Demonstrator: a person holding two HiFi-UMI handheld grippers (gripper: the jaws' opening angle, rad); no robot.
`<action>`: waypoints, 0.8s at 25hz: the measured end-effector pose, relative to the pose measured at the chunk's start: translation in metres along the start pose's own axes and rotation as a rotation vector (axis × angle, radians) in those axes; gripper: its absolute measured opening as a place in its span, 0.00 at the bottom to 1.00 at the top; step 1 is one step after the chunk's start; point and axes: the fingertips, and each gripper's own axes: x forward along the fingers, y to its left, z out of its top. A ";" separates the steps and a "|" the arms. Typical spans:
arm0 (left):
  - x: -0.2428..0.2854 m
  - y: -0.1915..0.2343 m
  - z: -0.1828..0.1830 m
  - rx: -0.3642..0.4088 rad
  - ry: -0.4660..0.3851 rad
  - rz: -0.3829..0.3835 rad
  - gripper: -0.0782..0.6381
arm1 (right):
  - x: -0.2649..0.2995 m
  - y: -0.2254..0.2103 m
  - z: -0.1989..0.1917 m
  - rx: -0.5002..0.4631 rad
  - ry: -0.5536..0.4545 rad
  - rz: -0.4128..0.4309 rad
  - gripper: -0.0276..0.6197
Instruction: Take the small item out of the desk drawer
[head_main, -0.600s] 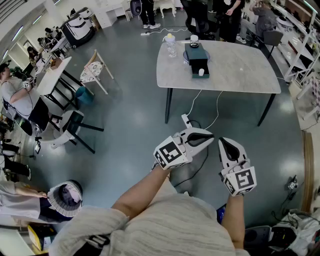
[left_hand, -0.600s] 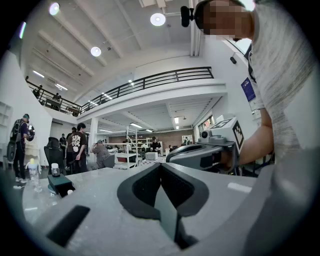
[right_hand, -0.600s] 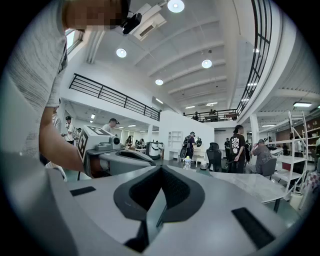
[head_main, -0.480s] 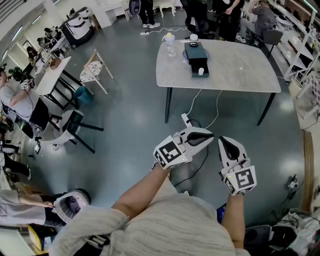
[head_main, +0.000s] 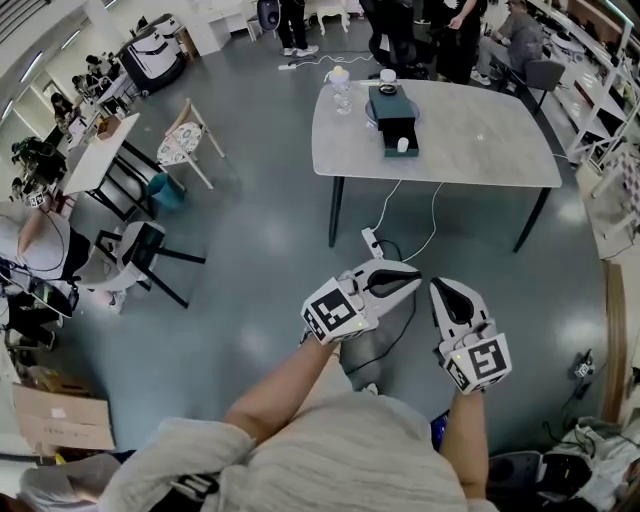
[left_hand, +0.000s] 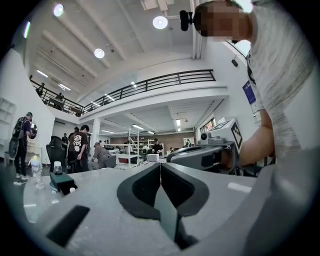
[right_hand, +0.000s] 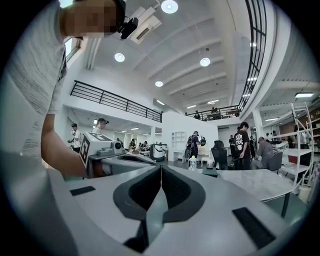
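left gripper (head_main: 414, 280) — fingers (left_hand: 142, 189) together, empty | right gripper (head_main: 438, 288) — fingers (right_hand: 144, 192) together, empty

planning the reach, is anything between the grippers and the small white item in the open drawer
Nothing visible. Only floor separates the left gripper and right gripper from the table. The drawer faces them, open, with the small white item exposed. The bottle stands aside.

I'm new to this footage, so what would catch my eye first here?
The left gripper and right gripper, fingers shut and empty, fill the head view's lower middle. Beyond them a grey table carries a dark drawer unit, its drawer open with a small white item inside.
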 end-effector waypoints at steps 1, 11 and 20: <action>-0.001 0.004 -0.002 -0.003 0.000 0.003 0.13 | 0.003 -0.001 -0.002 0.005 0.007 0.002 0.05; -0.032 0.080 -0.011 -0.009 0.021 0.017 0.13 | 0.084 -0.007 -0.005 0.012 0.048 0.028 0.05; -0.083 0.186 -0.008 0.005 0.019 0.024 0.13 | 0.193 -0.010 0.018 -0.033 0.034 0.024 0.06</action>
